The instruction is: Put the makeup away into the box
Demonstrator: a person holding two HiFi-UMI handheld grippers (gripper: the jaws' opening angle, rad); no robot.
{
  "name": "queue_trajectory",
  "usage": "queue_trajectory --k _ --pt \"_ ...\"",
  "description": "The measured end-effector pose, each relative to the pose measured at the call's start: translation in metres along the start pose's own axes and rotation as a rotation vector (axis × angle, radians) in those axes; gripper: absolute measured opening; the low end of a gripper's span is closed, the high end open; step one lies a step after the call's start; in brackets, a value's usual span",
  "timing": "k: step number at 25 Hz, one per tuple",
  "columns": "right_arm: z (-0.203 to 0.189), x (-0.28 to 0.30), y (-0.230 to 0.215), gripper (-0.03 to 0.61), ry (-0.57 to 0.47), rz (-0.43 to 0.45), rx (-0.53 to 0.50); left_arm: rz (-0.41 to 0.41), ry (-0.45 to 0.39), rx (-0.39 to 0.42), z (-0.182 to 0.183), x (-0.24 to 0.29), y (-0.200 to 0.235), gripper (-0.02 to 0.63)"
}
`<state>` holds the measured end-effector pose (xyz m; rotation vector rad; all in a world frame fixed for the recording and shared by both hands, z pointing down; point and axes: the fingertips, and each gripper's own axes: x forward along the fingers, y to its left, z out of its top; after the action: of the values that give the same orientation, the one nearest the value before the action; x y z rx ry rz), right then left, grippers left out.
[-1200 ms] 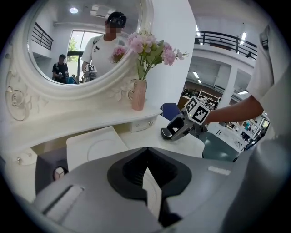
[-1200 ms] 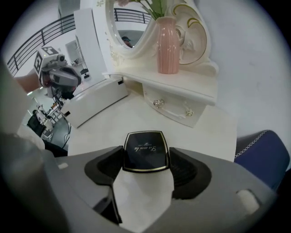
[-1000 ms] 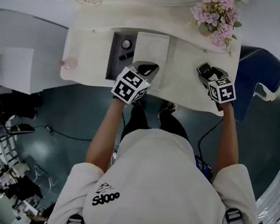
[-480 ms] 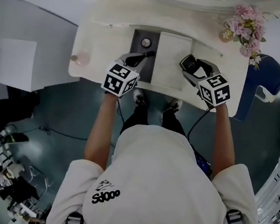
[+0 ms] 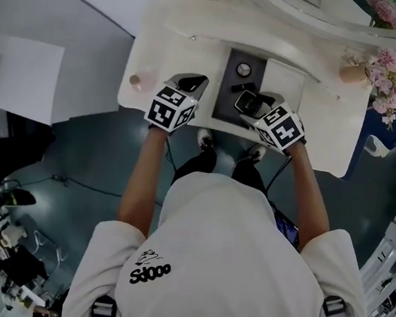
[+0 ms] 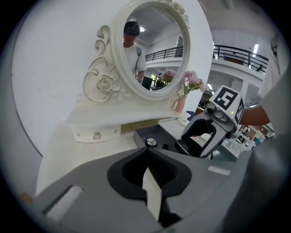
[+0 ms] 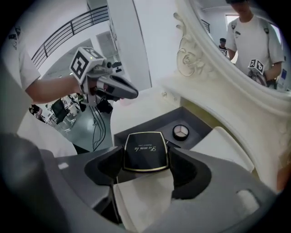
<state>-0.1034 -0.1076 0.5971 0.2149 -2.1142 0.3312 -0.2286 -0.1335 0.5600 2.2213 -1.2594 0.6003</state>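
Note:
My right gripper (image 5: 249, 102) is shut on a black square compact (image 7: 145, 148) with a gold rim, held flat between the pads (image 7: 178, 160). It hangs over the front part of the open grey box (image 5: 227, 101) set in the white dressing table (image 5: 322, 126). Inside the box lie a small round pot (image 7: 181, 132) and a short dark stick (image 5: 240, 87). The box's white lid (image 5: 283, 80) rests at its right. My left gripper (image 5: 193, 83) is shut with nothing in it, over the tabletop just left of the box. In the left gripper view the shut jaws point toward the box (image 6: 146, 133).
An oval mirror (image 6: 152, 50) in a carved white frame stands at the table's back. A vase of pink flowers (image 5: 382, 69) sits at the far right, a small pink object (image 5: 137, 80) at the table's left edge. A blue chair (image 5: 380, 132) stands off the right end.
Both grippers have moved left across the table. The right one carried the compact from the table's right part to over the box; the left one went from the box to its left.

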Motion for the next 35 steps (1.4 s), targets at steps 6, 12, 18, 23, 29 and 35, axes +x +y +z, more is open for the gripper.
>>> queue_trajectory --k 6,12,18,23,29,35 --pt "0.004 0.034 0.006 0.318 0.272 0.013 -0.22 -0.008 0.003 -0.052 -0.008 -0.001 0.034 0.018" --pt "-0.005 0.052 -0.003 0.318 0.465 -0.049 -0.38 0.001 -0.006 -0.092 -0.018 -0.006 0.04 0.018" --pt "-0.018 0.069 -0.007 0.313 0.607 -0.075 -0.467 -0.015 0.005 -0.093 -0.026 -0.008 0.041 0.018" --pt "-0.005 0.079 -0.028 0.302 0.597 -0.175 -0.469 -0.017 0.004 -0.099 -0.024 -0.008 0.043 0.018" --pt "0.003 0.077 -0.034 0.303 0.566 -0.168 -0.433 -0.003 -0.003 -0.1 -0.022 -0.011 0.038 0.018" --pt "0.024 0.045 -0.037 0.302 0.375 -0.172 -0.26 0.025 -0.016 -0.085 -0.013 -0.013 0.034 0.018"
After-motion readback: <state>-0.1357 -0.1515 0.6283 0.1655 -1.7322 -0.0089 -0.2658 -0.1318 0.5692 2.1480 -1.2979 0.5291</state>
